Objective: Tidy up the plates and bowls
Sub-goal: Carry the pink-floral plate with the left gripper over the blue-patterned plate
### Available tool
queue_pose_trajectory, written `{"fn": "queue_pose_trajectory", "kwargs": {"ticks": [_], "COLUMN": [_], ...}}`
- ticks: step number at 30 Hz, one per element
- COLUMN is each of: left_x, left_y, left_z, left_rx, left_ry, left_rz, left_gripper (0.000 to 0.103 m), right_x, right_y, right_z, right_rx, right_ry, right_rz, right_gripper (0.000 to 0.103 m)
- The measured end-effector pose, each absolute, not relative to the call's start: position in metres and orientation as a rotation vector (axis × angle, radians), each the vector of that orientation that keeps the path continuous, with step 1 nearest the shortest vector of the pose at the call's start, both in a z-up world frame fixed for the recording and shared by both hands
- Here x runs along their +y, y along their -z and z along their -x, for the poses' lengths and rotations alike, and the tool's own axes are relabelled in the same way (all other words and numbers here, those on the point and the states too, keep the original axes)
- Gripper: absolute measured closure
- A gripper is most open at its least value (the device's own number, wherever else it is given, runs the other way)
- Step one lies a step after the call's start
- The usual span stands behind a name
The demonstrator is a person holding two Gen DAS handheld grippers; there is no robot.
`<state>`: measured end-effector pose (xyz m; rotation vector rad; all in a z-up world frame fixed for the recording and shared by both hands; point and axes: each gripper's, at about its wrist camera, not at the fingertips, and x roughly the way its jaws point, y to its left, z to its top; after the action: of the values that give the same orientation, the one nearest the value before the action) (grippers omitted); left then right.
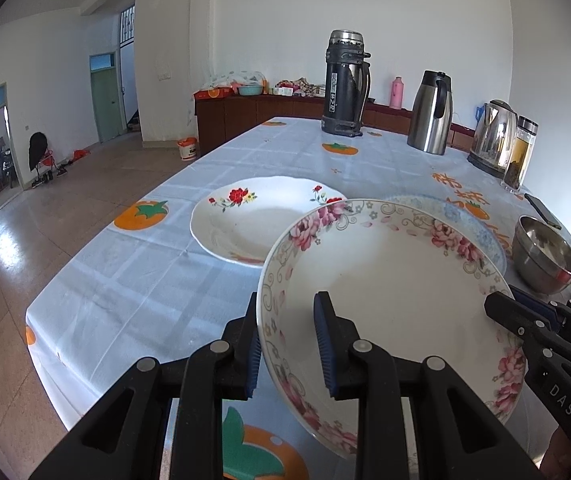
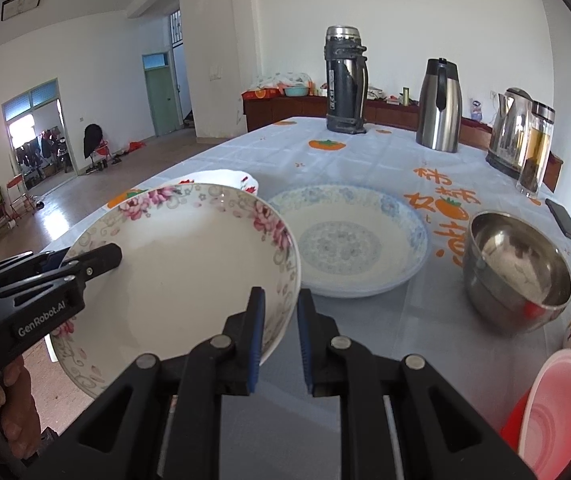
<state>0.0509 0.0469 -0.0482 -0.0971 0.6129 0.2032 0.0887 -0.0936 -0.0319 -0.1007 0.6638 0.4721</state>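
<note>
held plate: pink-flower plate (image 1: pixel 385 280), lifted and tilted above the table (image 1: pixel 125 280), gripped from both sides
left gripper (image 1: pixel 289 344): jaws nearly together, pinching the plate's rim at its 7 o'clock edge in the left wrist view
right gripper (image 2: pixel 281 340): jaws nearly together, pinching the rim at its 4 o'clock edge in the right wrist view
blue plate (image 2: pixel 397 264): flat on the table, just beyond the held plate, at 1 o'clock from it in the right wrist view
red-flower plate (image 1: pixel 245 220): flat on the table, at 10 o'clock from the held plate in the left wrist view
steel bowl (image 2: pixel 517 268): alone at 3 o'clock, next to the blue plate
progress: early, I'd say; no stack visible, plates all separate
left: set the held plate onto another, add the third plate, then group the bowls
unclear: more bowls at the right edge, partly cut off
</note>
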Motion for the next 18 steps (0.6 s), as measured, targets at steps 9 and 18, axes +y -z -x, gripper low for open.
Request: {"fn": "queue_pose_trajectory", "kwargs": {"ticks": [9, 18], "left_x": [0.040, 0.032], "left_y": [0.041, 0.033], "left_z": [-0.062, -0.078], "left_rx": [0.575, 0.546], "left_ry": [-0.215, -0.230], "left_rz": [0.078, 0.048], "left_gripper": [0.076, 0.076], "right_x": [-0.096, -0.100], "right_y": [0.027, 0.020], "right_z": [-0.108, -0.128], "right_rx": [0.617, 0.555], "right_ry": [-0.461, -0.445], "right_rz": [0.100, 0.086], "right_gripper": [0.087, 0.087]}}
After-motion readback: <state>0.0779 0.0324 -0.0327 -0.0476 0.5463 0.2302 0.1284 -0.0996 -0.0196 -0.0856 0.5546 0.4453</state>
